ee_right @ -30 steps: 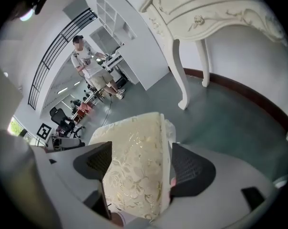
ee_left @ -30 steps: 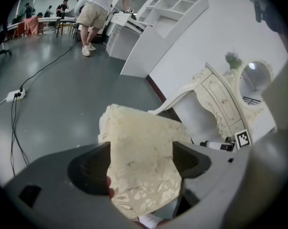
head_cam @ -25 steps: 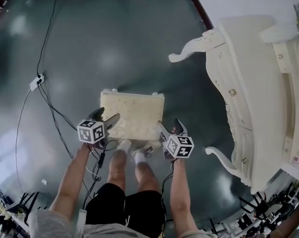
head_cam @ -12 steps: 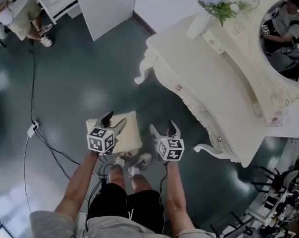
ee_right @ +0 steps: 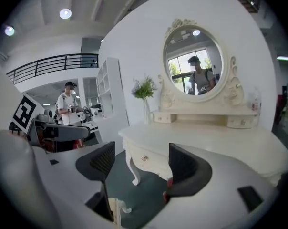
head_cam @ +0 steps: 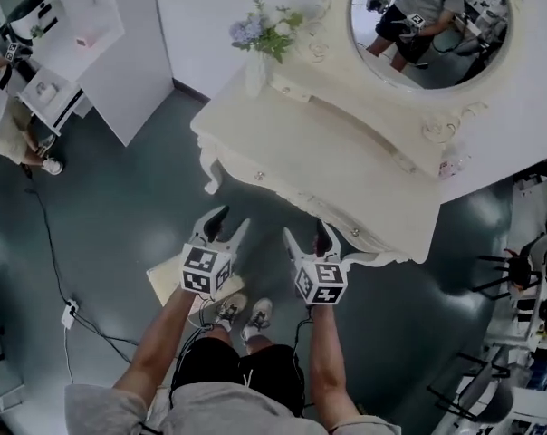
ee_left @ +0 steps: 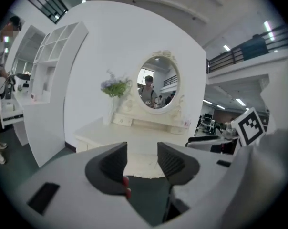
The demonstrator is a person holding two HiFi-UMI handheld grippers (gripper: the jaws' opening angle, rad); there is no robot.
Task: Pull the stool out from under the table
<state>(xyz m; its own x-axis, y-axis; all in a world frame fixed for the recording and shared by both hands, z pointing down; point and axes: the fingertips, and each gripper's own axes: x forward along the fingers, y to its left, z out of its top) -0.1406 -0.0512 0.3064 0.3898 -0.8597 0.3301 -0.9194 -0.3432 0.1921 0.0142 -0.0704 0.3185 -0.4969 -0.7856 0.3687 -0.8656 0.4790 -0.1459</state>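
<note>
The stool [head_cam: 168, 285] is cream with a flat top, and only one side of it shows in the head view. It stands upright on the dark floor [head_cam: 110, 207], out from under the table [head_cam: 346, 157] and near its front edge. The table is a cream dressing table with curved carved legs, small knobs along its front and an oval mirror [head_cam: 427, 25] rising at its back

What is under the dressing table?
Only dark floor shows beneath the table near its front leg; the stool stands outside it. Its top hides the rest.
</note>
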